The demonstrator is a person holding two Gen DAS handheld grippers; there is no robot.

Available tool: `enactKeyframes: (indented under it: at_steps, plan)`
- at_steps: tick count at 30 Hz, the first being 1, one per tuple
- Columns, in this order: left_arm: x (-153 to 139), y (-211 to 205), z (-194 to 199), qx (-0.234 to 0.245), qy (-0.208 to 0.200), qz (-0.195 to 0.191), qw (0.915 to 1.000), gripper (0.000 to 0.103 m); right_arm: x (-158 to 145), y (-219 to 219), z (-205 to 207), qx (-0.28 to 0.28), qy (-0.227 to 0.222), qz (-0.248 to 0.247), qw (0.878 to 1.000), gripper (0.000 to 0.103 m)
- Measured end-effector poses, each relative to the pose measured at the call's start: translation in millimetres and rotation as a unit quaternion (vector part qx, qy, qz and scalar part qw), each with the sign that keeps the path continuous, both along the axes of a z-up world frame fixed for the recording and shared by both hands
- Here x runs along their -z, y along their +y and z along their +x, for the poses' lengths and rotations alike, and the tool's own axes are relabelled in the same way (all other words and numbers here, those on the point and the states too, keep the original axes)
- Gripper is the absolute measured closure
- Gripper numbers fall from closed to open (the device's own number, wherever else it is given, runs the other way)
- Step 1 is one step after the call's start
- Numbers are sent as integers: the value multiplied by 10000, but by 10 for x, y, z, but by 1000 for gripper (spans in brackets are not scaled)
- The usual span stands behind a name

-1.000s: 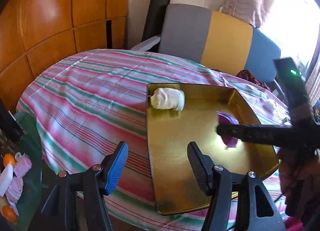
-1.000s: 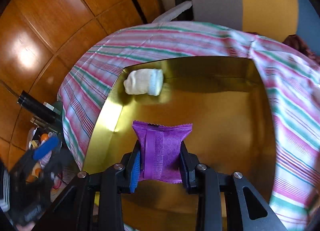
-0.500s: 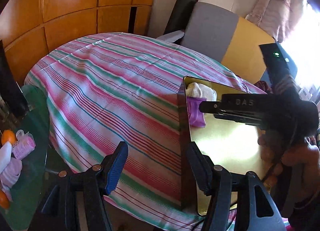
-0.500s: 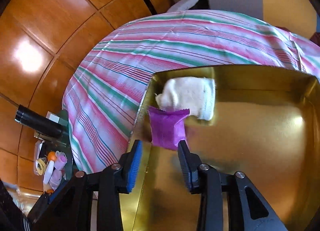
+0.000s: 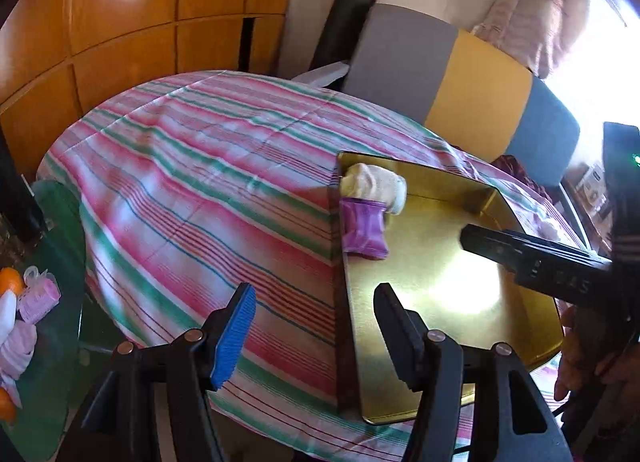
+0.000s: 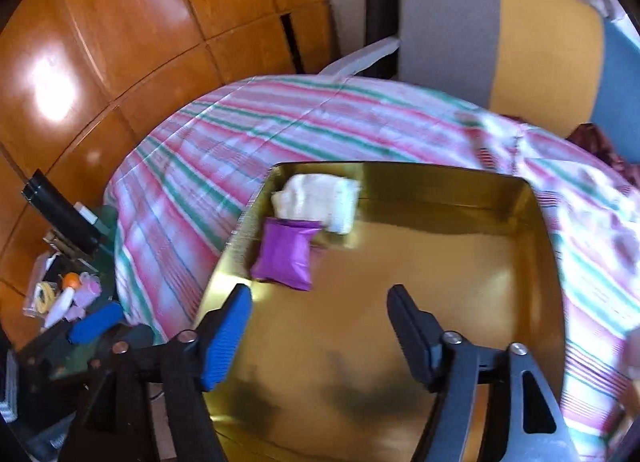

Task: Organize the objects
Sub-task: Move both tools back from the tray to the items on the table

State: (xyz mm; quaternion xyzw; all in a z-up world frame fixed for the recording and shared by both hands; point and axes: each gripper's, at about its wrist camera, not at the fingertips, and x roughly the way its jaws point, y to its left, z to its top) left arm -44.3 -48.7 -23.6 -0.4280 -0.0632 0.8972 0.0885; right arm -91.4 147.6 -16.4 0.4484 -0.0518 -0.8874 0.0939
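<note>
Here the striped table (image 5: pixel 208 182) carries a gold tray (image 6: pixel 400 302). In the tray's far left corner lies a white roll (image 6: pixel 320 198), and touching its near side a purple packet (image 6: pixel 286 254), long axis running away from the camera. The right gripper (image 6: pixel 320 326) has just been opening; nothing sits between its jaws, and the packet lies ahead, slightly left. The left gripper (image 5: pixel 316 326) hangs open and empty over the tray's left edge, farther off.

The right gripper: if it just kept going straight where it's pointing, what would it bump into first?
Probably the bare floor of the gold tray; the right gripper, jaws just opened, is empty, and the purple packet lies left of its line.
</note>
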Motion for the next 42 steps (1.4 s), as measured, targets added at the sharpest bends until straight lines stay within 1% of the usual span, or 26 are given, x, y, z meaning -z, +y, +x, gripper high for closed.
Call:
enactKeyframes:
  at_steps: [3, 7, 11, 17, 20, 24, 30, 33, 35, 37, 39, 42]
  plan:
    - [-52, 90, 40, 148, 100, 0, 9998, 42, -67, 216, 194, 257, 180, 26, 9995, 24]
    - [-103, 248, 74, 367, 166, -66, 9992, 42, -146, 546, 433, 715, 353, 32, 9968, 22]
    - [-165, 462, 110, 620, 237, -211, 9976, 42, -183, 921, 644, 1075, 369, -108, 9935, 21]
    - [-334, 924, 119, 1129, 423, -367, 9920, 42, -182, 1565, 1000, 1706, 382, -105, 9845, 21]
    - [-420, 1229, 97, 1433, 483, -445, 9875, 42, -156, 1961, 1196, 2119, 357, -99, 9766, 20]
    - [-566, 1697, 42, 1911, 609, -506, 9784, 42, -115, 2460, 1435, 2594, 283, -41, 9653, 20]
    - [-690, 2504, -150, 2555, 423, -323, 9653, 42, -129, 3212, 1779, 3232, 259, 132, 9459, 20]
    - [-684, 2887, -229, 2789, 294, -297, 9594, 42, -170, 3531, 1913, 3472, 337, 210, 9370, 20]
    - [-674, 3159, -291, 2938, 251, -284, 9551, 42, -177, 3738, 1997, 3680, 385, 223, 9288, 20]
    - [-632, 3469, -357, 3112, 207, -356, 9494, 41, -168, 3904, 2071, 3862, 437, 85, 9213, 20]
    - [-564, 3757, -457, 3264, 56, -357, 9445, 41, -134, 4013, 2140, 4018, 495, -139, 9143, 20]
    - [-437, 4155, -608, 3389, -138, -418, 9398, 40, -61, 4111, 2187, 4060, 448, -485, 9115, 20]
